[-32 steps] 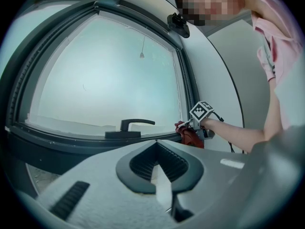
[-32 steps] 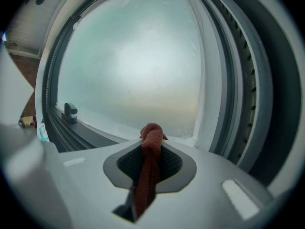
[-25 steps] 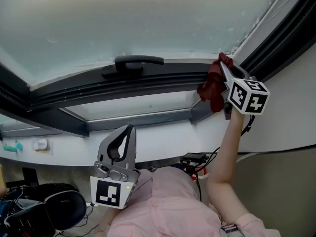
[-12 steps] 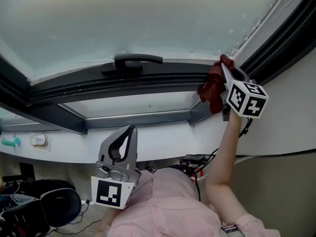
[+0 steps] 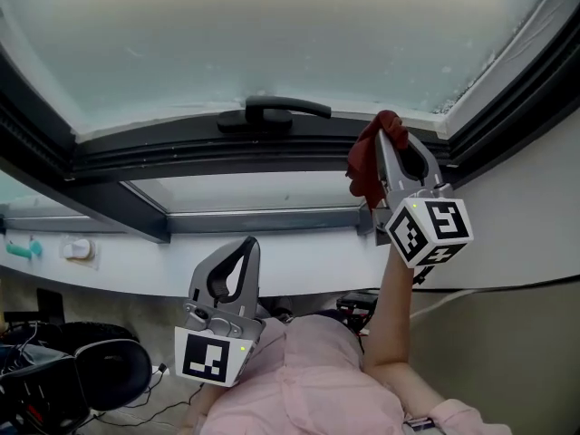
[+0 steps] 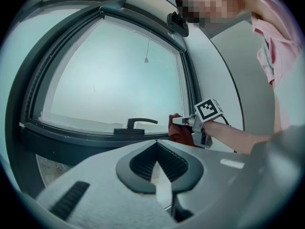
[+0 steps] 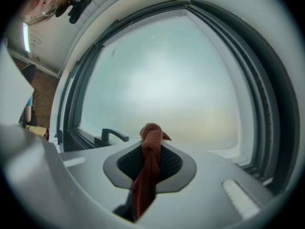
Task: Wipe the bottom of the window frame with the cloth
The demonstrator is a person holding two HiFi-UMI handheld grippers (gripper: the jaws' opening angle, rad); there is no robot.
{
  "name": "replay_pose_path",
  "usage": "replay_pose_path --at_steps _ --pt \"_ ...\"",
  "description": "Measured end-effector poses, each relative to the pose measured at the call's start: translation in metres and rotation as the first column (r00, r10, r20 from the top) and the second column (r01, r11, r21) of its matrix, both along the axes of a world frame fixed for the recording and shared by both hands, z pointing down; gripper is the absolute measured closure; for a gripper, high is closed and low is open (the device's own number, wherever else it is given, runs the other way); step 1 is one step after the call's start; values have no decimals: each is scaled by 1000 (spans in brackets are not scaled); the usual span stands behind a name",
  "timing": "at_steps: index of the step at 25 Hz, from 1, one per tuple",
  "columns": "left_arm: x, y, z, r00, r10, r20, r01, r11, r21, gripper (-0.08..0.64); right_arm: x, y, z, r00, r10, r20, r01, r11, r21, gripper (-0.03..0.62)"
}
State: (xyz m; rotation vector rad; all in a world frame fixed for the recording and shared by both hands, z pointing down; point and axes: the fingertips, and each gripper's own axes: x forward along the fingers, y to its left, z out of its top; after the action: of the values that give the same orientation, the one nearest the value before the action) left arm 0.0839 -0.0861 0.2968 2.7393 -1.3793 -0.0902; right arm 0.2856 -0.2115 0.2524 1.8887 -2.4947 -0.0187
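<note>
Right gripper [image 5: 390,139]: jaws were clamped tight on the red cloth [image 5: 363,165], arm stretched up to the window.
Cloth: was bunched at the jaw tips and hung at the bottom of the window frame [image 5: 217,159], just right of the handle [image 5: 275,109].
Left gripper [image 5: 245,247]: sat low, well apart from the frame, its 2 jaws closed together on nothing.

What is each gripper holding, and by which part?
Right gripper: red cloth, pinched at a bunched fold, the rest hanging loose below. Left gripper: jaws together, nothing held.
</note>
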Motion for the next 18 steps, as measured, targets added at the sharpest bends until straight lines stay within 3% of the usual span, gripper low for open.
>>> replay_pose_path --at_steps 4,8,13,18 --pt "-28 8 -1 999 -5 35 6 1000 -9 560 -72 -3 10 994 -96 -50 95 995 -33 537" --pt "-66 13 0 998 -25 65 25 1000 1 560 -119 -13 25 987 -126 -96 118 990 -81 535" --pt "-99 19 5 997 -32 66 31 999 18 560 -134 -30 40 985 -67 -160 52 994 -97 535" --pt "-119 21 2 999 -36 38 34 999 31 560 -133 -31 41 991 -47 -125 34 994 -101 535"
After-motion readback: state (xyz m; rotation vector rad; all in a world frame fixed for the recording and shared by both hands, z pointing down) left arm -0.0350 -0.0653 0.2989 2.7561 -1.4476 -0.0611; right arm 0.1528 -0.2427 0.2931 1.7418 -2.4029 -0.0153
